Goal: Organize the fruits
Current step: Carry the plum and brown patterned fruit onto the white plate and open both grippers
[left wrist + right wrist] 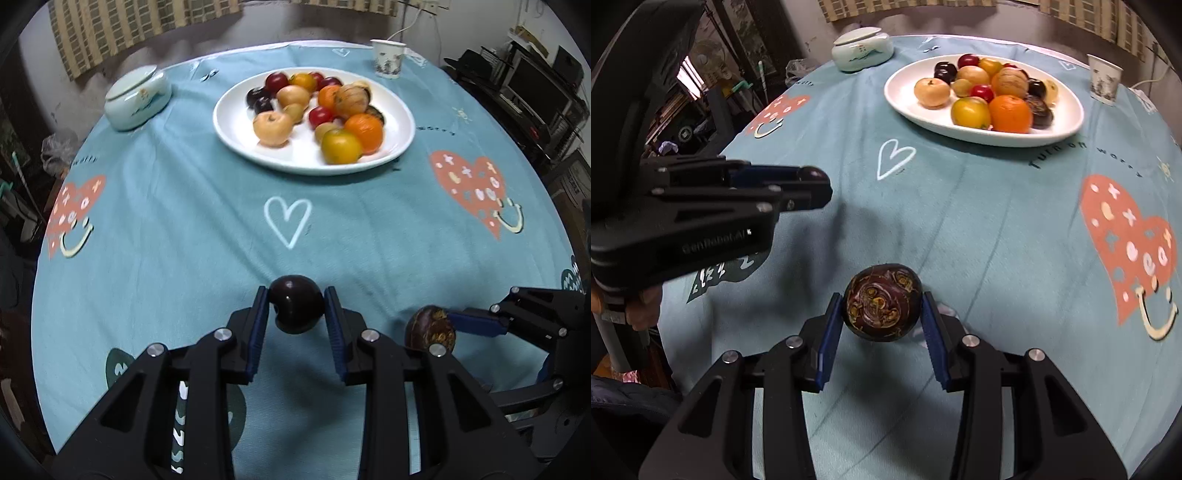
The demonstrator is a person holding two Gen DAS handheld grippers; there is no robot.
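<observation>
My left gripper (296, 308) is shut on a dark, glossy plum (295, 308), held just above the blue tablecloth. My right gripper (882, 306) is shut on a dark purple mangosteen (882, 307) with yellow-brown marks. In the left wrist view the mangosteen (430, 330) and the right gripper's fingers (476, 322) show at lower right. In the right wrist view the left gripper (812, 184) reaches in from the left with the plum (812, 172) at its tip. Farther back sits a white oval plate (236, 122) (1067, 122) piled with several oranges, plums and yellow fruits.
A pale green lidded ceramic jar (136, 98) (862, 48) stands at the back left. A paper cup (388, 57) (1104, 79) stands at the back right. Bare tablecloth (221, 229) lies between the grippers and the plate. A hand (642, 306) grips the left tool.
</observation>
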